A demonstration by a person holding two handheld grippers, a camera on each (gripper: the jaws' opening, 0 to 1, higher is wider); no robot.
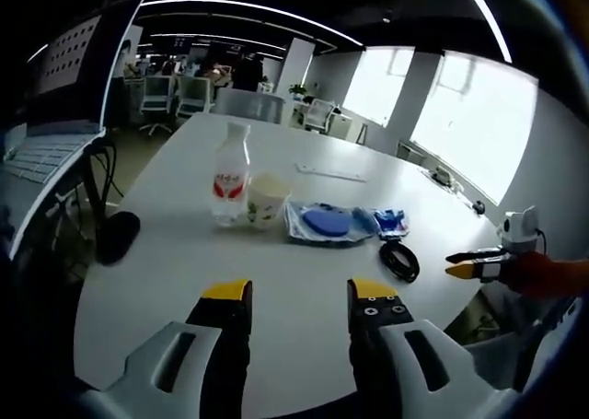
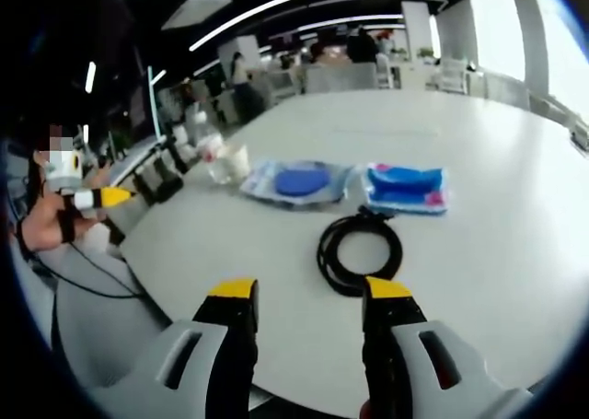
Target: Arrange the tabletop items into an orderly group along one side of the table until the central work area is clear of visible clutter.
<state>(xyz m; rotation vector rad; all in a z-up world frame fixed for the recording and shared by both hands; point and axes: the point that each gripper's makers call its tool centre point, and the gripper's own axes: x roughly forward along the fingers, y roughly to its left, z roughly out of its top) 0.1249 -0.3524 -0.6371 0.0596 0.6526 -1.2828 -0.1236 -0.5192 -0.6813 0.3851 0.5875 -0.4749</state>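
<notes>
- In the left gripper view, the left gripper point(image 1: 299, 295) rises from the bottom edge with its yellow-tipped jaws spread apart and nothing between them, over the bare near part of the white table point(image 1: 184, 253).
- At the middle of that view stand a clear plastic bottle point(image 1: 230, 175) with a red label, its writing too small to read, and a paper cup point(image 1: 267, 201) just to its right, touching or nearly so.
- Right of the cup lies a clear bag with a blue disc point(image 1: 322, 223), then a small blue packet point(image 1: 391, 222), and below that a coiled black cable point(image 1: 399, 259).
- A dark mouse-like object point(image 1: 118, 235) sits near the table's left edge; a laptop point(image 1: 55, 115) occupies the upper left.
- In the right gripper view, the right gripper point(image 2: 308, 295) is likewise open and empty at the bottom centre, with the cable just above its jaws, a little to the right.
- Office chairs point(image 1: 170, 92) stand at the far end of the room.
</notes>
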